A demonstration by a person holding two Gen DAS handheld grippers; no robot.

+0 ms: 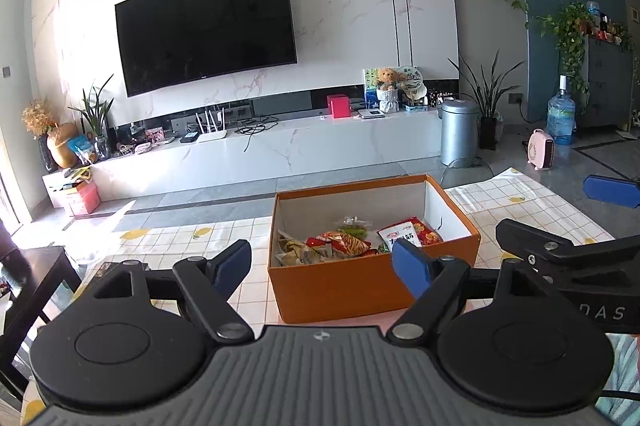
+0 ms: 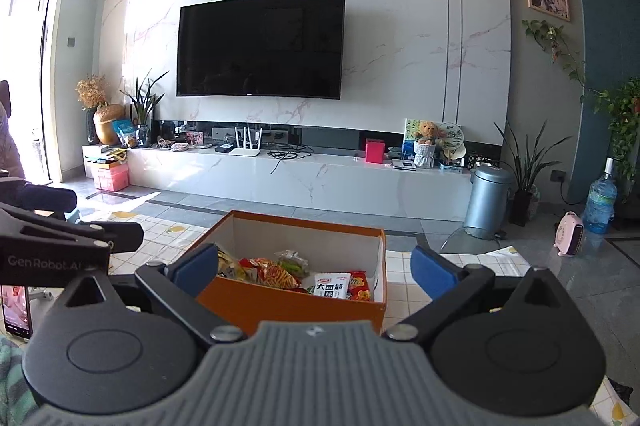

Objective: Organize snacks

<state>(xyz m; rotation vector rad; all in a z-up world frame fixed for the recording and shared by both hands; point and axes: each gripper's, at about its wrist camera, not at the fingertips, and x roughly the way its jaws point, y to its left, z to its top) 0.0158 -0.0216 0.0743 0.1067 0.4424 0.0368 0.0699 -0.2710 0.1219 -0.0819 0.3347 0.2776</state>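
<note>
An orange box [image 1: 344, 290] with a white inside stands open on the checked lemon tablecloth [image 1: 180, 234]. Several snack packets lie in it: red ones [image 1: 344, 242], a white and red one [image 1: 408, 235], a green one [image 1: 354, 226]. My left gripper [image 1: 322, 266] is open, held just before the box's near wall, with nothing between its blue pads. My right gripper [image 2: 316, 268] is open too, its pads spread either side of the box [image 2: 288, 306], not touching it. The white packet [image 2: 330, 286] lies at the box's near right. Each gripper shows at the edge of the other's view.
Beyond the table are a grey tiled floor, a white TV bench [image 2: 320, 178] under a wall TV [image 2: 260, 46], a silver bin [image 2: 488, 202], a pink heater [image 2: 570, 234] and a water bottle [image 2: 600, 202]. A phone [image 2: 16, 310] lies at the left. A dark chair [image 1: 32, 278] stands left of the table.
</note>
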